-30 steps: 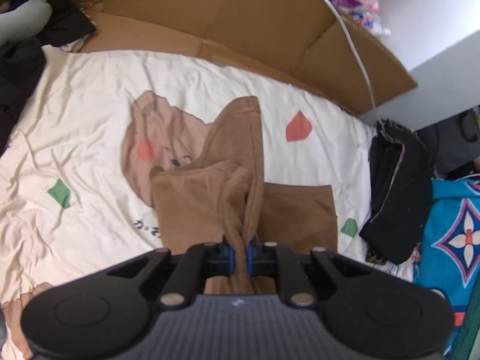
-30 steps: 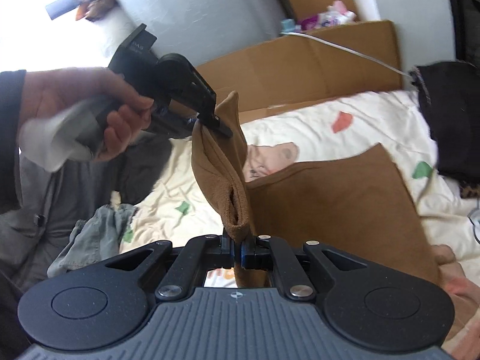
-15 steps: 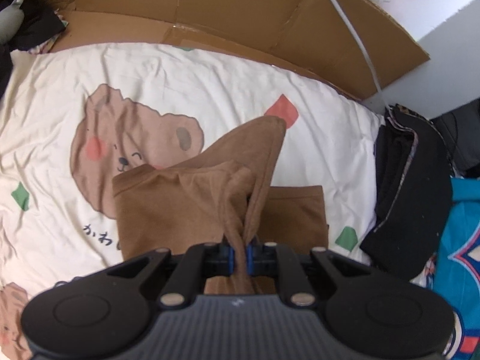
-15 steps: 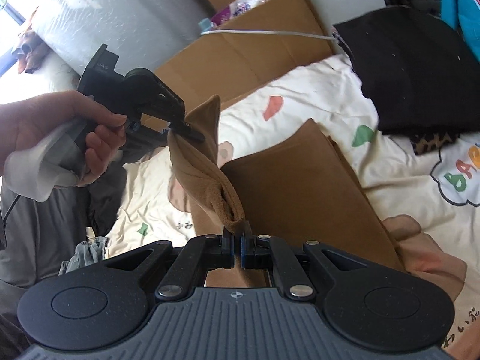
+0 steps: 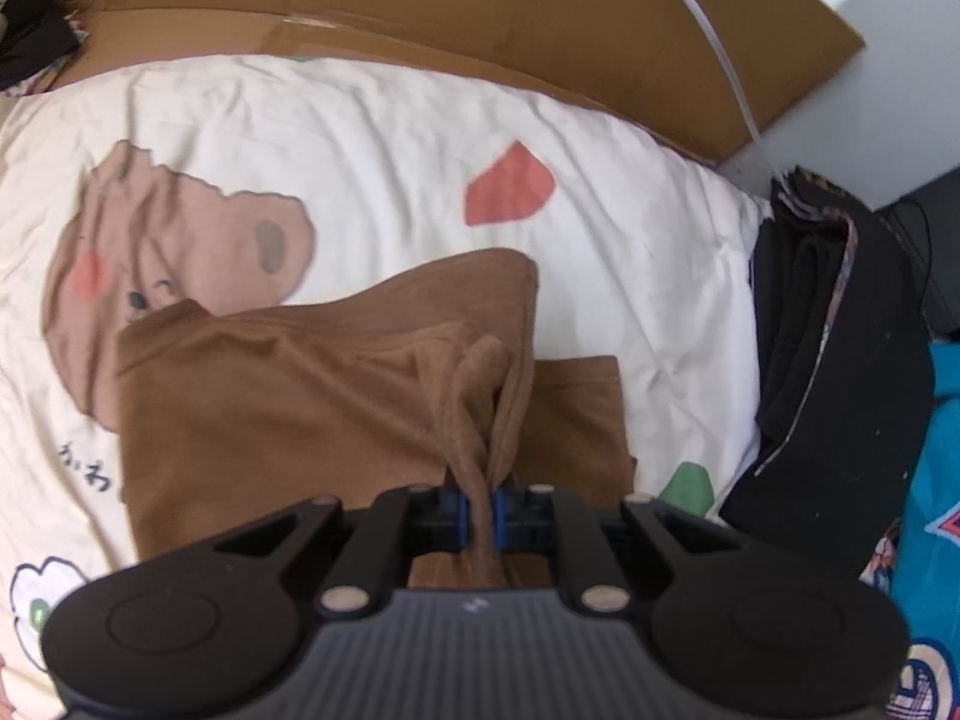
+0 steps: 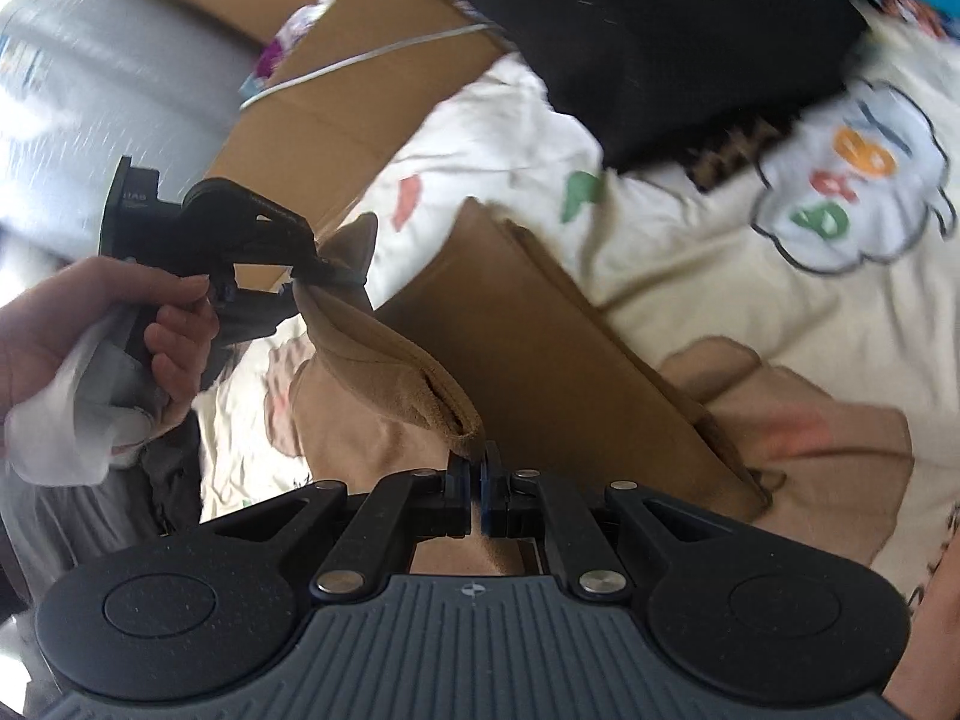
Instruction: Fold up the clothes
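A brown garment [image 5: 312,396] lies partly folded on the cartoon-print bedsheet [image 5: 372,138]. My left gripper [image 5: 478,510] is shut on a bunched edge of it, lifted over the flat lower part. In the right wrist view the same brown garment [image 6: 540,348] runs from my right gripper [image 6: 474,480], shut on its near hem, up to the left gripper [image 6: 327,273], held in a person's hand [image 6: 90,324]. The raised fold hangs between the two grippers above the flat layer.
Cardboard panels [image 5: 480,18] line the far edge of the bed, with a white cable [image 5: 714,30] across them. A stack of black clothes [image 5: 840,360] sits at the right. Blue patterned fabric [image 5: 930,480] lies beyond it. Dark clothing [image 5: 30,42] is at the far left.
Both grippers have carried the held brown edge forward and lower over the flat part. The lifted flap has spread wider and the sheet looks closer.
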